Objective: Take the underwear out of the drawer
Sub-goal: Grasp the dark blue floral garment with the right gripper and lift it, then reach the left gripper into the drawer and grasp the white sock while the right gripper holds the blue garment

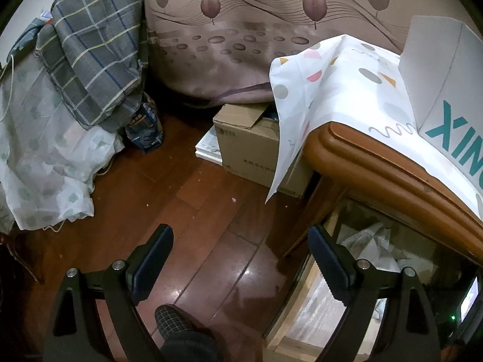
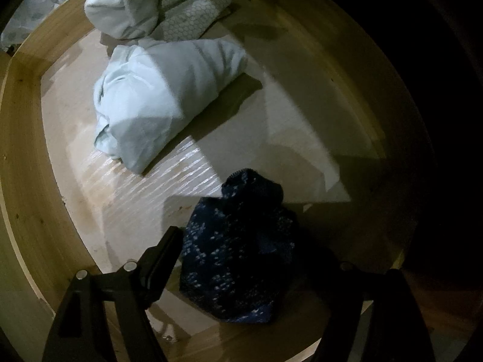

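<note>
Dark blue speckled fabric, the bundle [image 2: 238, 253] we are taking for underwear, is lying on the pale floor of the drawer [image 2: 27, 211] directly below the right gripper [image 2: 244, 259], sitting between its spread jaws with no pad pressing on it. Its long axis is running away from the camera, roughly in line with the fingers. The right hand is clearly nearer; the left gripper [image 1: 240, 259] is hanging empty and wide over the wood floor [image 1: 193, 199]. We are finding the right-side finger lost in shadow, and the bundle's near end cut off.
</note>
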Demonstrator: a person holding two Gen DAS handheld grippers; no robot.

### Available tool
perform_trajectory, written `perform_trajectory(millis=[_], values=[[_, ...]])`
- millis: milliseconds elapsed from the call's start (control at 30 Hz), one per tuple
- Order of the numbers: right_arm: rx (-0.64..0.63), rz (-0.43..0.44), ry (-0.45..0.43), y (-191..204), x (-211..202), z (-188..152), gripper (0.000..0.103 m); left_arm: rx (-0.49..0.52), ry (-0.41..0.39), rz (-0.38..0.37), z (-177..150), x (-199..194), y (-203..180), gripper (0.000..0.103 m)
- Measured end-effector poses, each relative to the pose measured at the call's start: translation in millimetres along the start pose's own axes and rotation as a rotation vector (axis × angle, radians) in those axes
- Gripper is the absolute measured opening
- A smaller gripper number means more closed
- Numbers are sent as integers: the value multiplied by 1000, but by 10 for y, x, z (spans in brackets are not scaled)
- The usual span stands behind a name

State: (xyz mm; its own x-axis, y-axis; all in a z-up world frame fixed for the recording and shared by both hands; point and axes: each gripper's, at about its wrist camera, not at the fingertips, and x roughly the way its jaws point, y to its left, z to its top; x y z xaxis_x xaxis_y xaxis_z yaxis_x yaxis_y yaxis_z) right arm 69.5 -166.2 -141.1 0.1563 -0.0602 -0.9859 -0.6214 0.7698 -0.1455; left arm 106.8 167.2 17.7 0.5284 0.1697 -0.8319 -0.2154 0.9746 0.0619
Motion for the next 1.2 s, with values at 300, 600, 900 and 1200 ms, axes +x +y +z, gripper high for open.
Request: perform_trajectory(millis=[300,600,900,1200], values=[[10,34,3,209,-53,-37,39,-6,8,-9,-17,4,-12,89],[-8,17,1,462,-245,-52,31,-7,23,-12,-30,43,-7,89],[149,-4,-181,476,-919,-146,31,-17,32,-33,-43,54,-18,89],[530,43,-504,552,-1479,-545,31,25,45,-33,-127,89,-153,89]])
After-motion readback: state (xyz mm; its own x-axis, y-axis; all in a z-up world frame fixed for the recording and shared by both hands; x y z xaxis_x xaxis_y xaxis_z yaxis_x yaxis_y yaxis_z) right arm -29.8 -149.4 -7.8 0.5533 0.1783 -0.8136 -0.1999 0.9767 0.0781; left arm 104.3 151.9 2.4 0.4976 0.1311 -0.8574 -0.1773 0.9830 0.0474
